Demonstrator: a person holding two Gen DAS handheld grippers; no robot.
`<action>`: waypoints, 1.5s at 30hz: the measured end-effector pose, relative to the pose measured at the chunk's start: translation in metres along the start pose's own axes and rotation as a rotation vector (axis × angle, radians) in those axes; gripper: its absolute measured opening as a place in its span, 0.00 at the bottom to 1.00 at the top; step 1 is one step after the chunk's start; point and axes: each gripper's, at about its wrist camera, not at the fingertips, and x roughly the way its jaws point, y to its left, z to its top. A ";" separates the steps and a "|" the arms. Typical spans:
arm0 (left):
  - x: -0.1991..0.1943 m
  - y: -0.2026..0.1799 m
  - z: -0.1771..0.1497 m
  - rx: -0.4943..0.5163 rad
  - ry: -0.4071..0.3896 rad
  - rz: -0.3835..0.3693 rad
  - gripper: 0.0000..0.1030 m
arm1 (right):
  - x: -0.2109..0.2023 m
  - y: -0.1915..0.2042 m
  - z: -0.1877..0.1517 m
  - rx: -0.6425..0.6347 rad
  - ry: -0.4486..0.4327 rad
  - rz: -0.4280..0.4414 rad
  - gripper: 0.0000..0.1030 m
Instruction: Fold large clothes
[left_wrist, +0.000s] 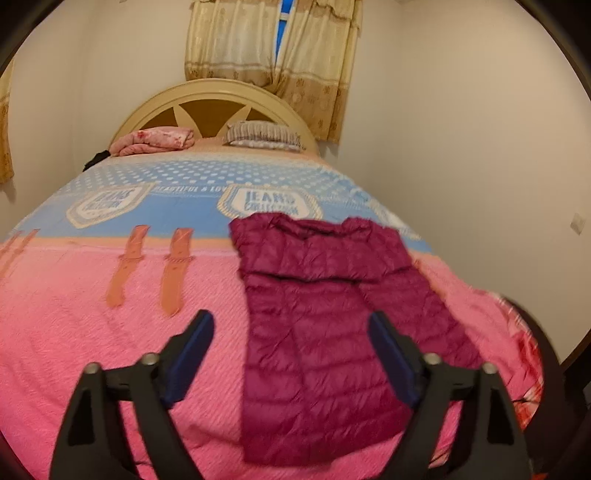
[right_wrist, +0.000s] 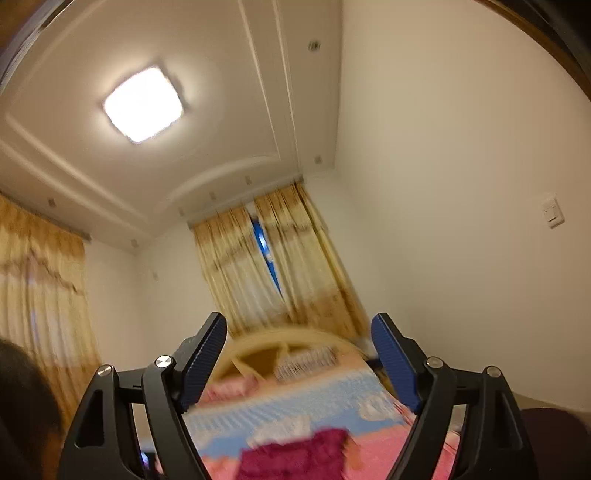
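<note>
A maroon quilted puffer jacket (left_wrist: 325, 325) lies flat on the pink and blue bedspread (left_wrist: 92, 332), on the right half of the bed, with its sides folded in. My left gripper (left_wrist: 291, 325) is open and empty, held above the jacket's lower part, its blue pads (left_wrist: 192, 354) spread to either side. My right gripper (right_wrist: 299, 332) is open and empty, tilted up toward the ceiling and curtains. A blurred strip of the jacket (right_wrist: 295, 458) shows at the bottom of the right wrist view.
At the bed's head stand a cream headboard (left_wrist: 218, 96), a folded pink blanket (left_wrist: 151, 140) and a striped pillow (left_wrist: 262, 136). Curtains (left_wrist: 273, 48) hang behind. A white wall (left_wrist: 461, 147) runs close along the bed's right side. A ceiling light (right_wrist: 144, 105) glows overhead.
</note>
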 end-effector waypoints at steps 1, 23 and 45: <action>-0.003 -0.001 -0.007 0.027 -0.009 0.029 0.87 | 0.008 0.003 -0.006 -0.020 0.061 -0.010 0.79; 0.074 0.040 -0.158 -0.172 0.258 -0.076 0.87 | 0.266 -0.086 -0.487 -0.158 1.174 -0.189 0.78; 0.092 0.044 -0.171 -0.253 0.282 -0.263 0.13 | 0.267 -0.072 -0.512 -0.188 1.254 -0.131 0.10</action>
